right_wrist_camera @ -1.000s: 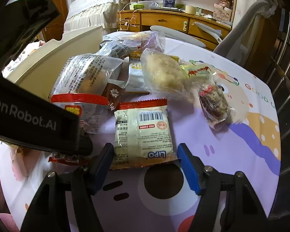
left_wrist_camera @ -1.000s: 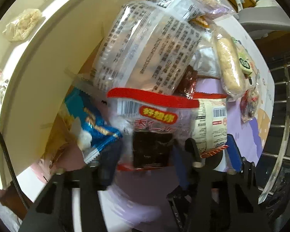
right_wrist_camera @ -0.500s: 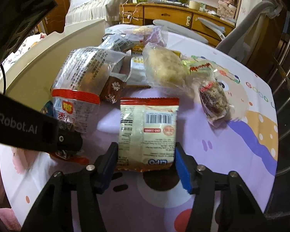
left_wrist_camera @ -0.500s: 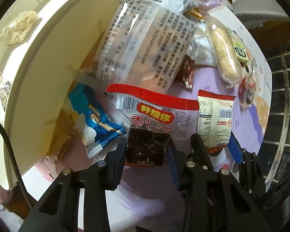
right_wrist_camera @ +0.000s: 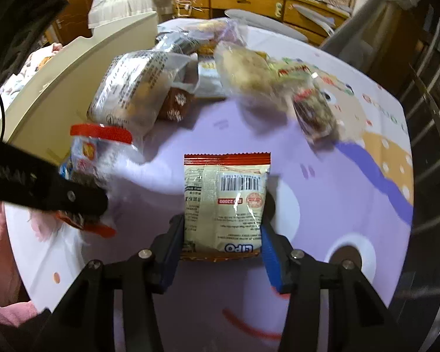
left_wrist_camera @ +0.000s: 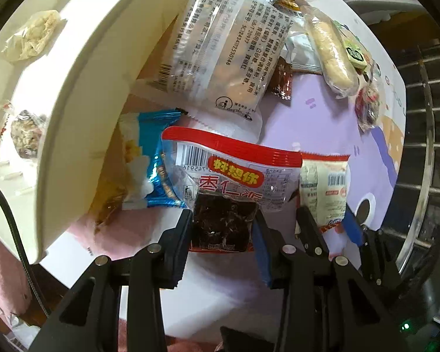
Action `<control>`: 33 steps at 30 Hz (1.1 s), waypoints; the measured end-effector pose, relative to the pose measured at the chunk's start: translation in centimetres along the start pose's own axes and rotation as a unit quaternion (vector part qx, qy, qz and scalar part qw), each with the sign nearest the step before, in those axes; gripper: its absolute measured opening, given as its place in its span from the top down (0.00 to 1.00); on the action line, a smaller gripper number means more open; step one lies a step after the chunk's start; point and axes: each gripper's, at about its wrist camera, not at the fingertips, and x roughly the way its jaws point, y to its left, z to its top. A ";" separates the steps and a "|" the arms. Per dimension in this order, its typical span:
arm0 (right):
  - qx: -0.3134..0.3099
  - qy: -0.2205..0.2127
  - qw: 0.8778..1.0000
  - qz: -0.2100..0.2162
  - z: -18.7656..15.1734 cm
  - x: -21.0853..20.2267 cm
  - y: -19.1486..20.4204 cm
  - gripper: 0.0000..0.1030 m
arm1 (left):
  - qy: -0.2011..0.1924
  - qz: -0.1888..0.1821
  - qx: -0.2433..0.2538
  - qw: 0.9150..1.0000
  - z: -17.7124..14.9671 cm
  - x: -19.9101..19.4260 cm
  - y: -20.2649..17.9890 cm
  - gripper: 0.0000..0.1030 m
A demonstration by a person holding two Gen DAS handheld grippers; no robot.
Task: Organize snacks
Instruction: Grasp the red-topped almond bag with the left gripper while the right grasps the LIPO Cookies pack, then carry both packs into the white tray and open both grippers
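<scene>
My left gripper is shut on a red-edged clear snack packet with a dark block inside, held above the table. It also shows in the right wrist view at the left. My right gripper is shut on a cream LIPO packet with a red top edge, lifted off the tablecloth. That packet and the right gripper show in the left wrist view beside my left fingers.
A white compartment tray with a few snacks inside stands at the left. A pile of loose snacks lies beyond: a large clear printed bag, a blue packet, a bread roll, a small brown packet. The cartoon tablecloth covers the table.
Both grippers closed on their packets and lifted them. The red-edged packet and the LIPO packet rose off the table toward the cameras.
</scene>
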 end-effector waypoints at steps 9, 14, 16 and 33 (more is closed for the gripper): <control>0.070 0.031 0.997 0.014 -2.6 -2.2 0.0 0.52 | 0.014 -0.020 0.041 0.999 -0.9 -4.1 -0.2 0.63; 0.088 0.027 0.996 0.014 -3.3 -4.0 0.4 0.52 | 0.017 -0.029 0.074 0.997 -1.6 -6.8 -0.5 0.63; 0.091 0.023 0.996 0.009 -3.3 -5.0 0.7 0.52 | 0.021 -0.032 0.091 0.995 -1.8 -8.1 -0.6 0.63; 0.074 -0.049 0.996 -0.013 0.8 -12.9 6.0 0.52 | -0.012 -0.054 0.218 0.974 -1.8 -18.8 2.4 0.63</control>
